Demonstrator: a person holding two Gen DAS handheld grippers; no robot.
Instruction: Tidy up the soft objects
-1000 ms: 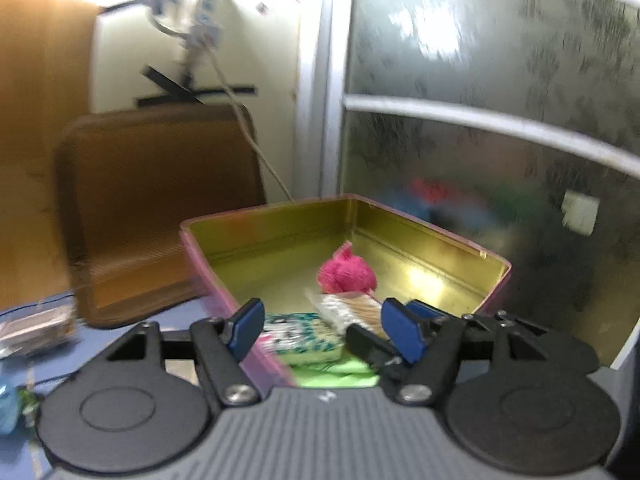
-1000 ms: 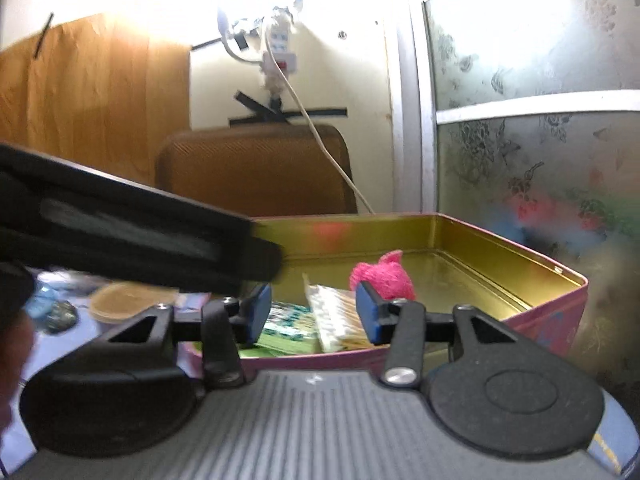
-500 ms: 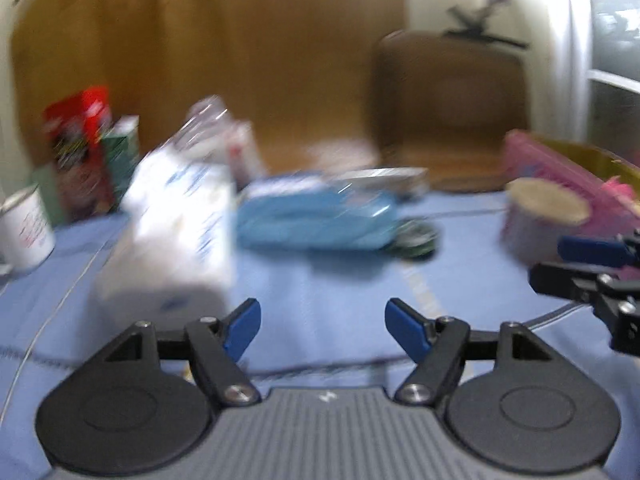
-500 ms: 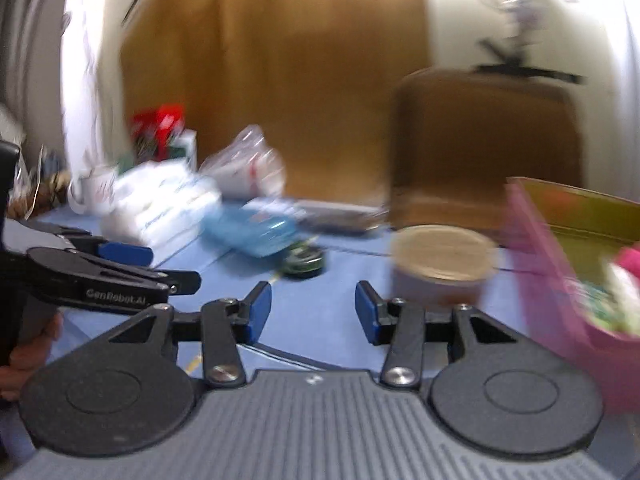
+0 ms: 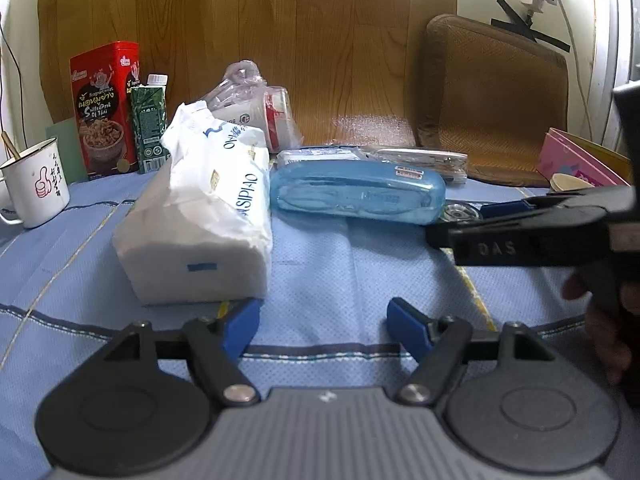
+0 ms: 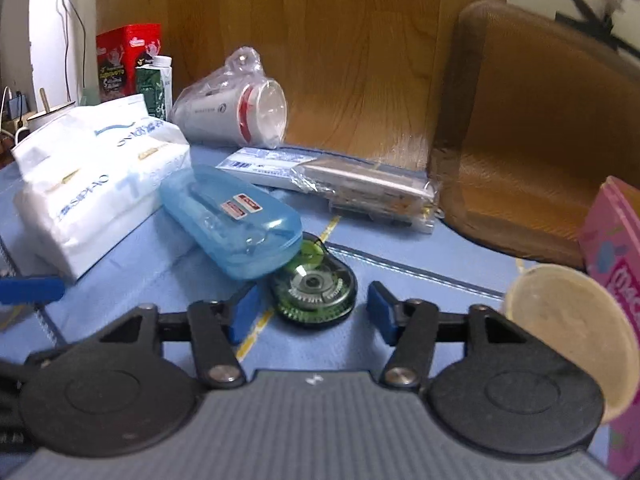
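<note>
A white soft tissue pack (image 5: 200, 216) lies on the blue tablecloth, just beyond my left gripper (image 5: 324, 326), which is open and empty. The pack also shows at the left of the right wrist view (image 6: 96, 180). My right gripper (image 6: 312, 314) is open and empty, low over the cloth, with a green tape dispenser (image 6: 314, 288) just ahead between its fingers. The right gripper shows from the side in the left wrist view (image 5: 532, 232). The pink tin box (image 6: 616, 248) stands at the far right and also shows in the left wrist view (image 5: 576, 160).
A blue plastic case (image 5: 356, 192) lies mid-table, also in the right wrist view (image 6: 232, 220). Behind are bagged cups (image 5: 256, 112), a toothpaste box (image 6: 320, 172), a red tin (image 5: 106, 108), a green carton (image 5: 150, 124), a mug (image 5: 34, 184), a brown cushion (image 5: 496, 100). A round lidded tub (image 6: 572, 332) sits near the pink box.
Both grippers have swung left, away from the pink tin box with its pink toy and packets, and now face the tissue pack and blue case. Both stayed open and empty.
</note>
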